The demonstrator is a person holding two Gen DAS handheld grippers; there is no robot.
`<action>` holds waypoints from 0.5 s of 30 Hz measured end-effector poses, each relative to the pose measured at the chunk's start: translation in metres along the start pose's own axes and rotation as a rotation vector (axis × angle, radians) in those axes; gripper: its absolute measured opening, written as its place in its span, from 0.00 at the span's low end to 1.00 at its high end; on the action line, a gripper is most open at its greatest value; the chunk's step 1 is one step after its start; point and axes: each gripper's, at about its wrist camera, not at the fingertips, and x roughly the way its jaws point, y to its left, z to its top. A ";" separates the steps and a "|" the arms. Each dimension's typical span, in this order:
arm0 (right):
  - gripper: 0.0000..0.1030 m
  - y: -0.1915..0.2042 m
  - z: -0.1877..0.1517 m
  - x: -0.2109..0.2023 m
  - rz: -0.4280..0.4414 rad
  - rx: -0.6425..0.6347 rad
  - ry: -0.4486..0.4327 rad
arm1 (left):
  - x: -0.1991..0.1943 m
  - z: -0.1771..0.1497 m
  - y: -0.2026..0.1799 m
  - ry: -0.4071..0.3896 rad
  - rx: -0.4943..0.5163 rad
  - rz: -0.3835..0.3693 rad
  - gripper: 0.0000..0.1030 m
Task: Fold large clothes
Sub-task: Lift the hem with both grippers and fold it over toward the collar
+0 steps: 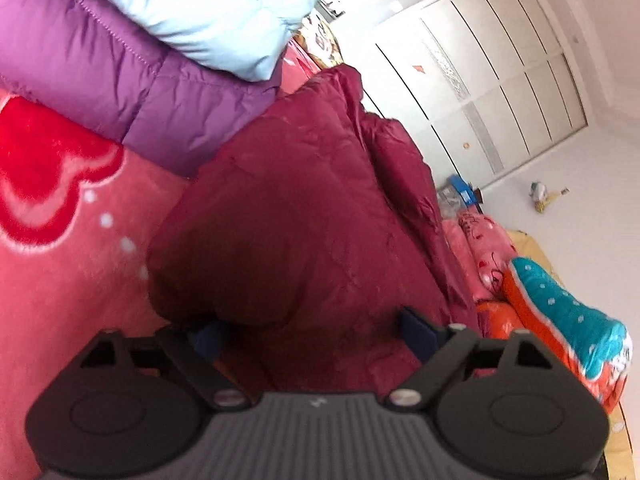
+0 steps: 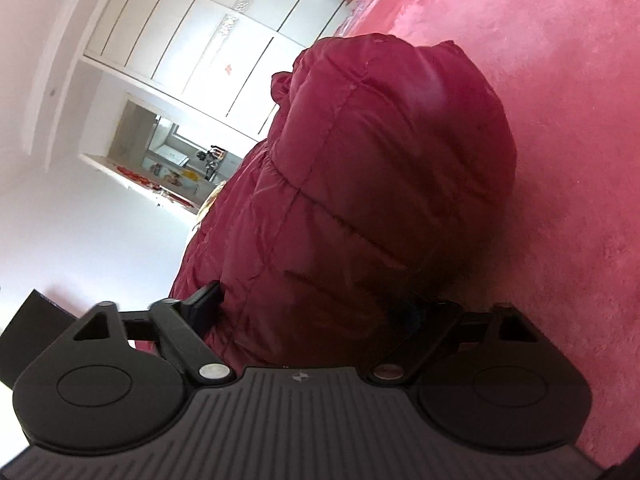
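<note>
A maroon puffer jacket lies bunched on a pink fleece blanket. My left gripper is low over its near end, open. A rounded fold of the jacket covers the left finger, and the right finger stands free of the fabric. In the right wrist view the same jacket rises as a thick quilted roll. My right gripper straddles its near end with the jaws wide. The fabric fills the gap between them and hides most of the right finger in shadow. I see no pinch in the fabric.
A purple puffer jacket with a light blue one on top lies behind the maroon one. Pink bedding and a teal and orange quilt sit at the bed's edge. A white wardrobe stands beyond.
</note>
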 end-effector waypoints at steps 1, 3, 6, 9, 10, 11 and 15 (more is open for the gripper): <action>0.77 0.001 0.000 -0.001 -0.010 0.002 0.010 | 0.001 0.001 -0.003 -0.002 0.012 0.020 0.66; 0.59 0.000 0.000 -0.001 0.004 0.019 0.018 | 0.003 0.002 -0.007 0.009 0.021 0.039 0.41; 0.42 0.009 -0.002 -0.009 -0.009 -0.005 0.020 | -0.003 0.002 -0.013 0.020 0.032 0.049 0.25; 0.33 0.017 -0.001 -0.014 -0.029 -0.004 0.016 | -0.012 -0.002 -0.025 0.023 0.073 0.076 0.17; 0.31 0.019 -0.003 -0.020 -0.038 -0.002 0.016 | -0.017 -0.004 -0.028 0.027 0.084 0.083 0.17; 0.30 0.021 -0.004 -0.026 -0.048 -0.003 0.016 | -0.020 -0.004 -0.031 0.031 0.090 0.088 0.16; 0.28 0.027 -0.015 -0.050 -0.083 0.010 0.014 | -0.042 -0.012 -0.040 0.052 0.111 0.103 0.15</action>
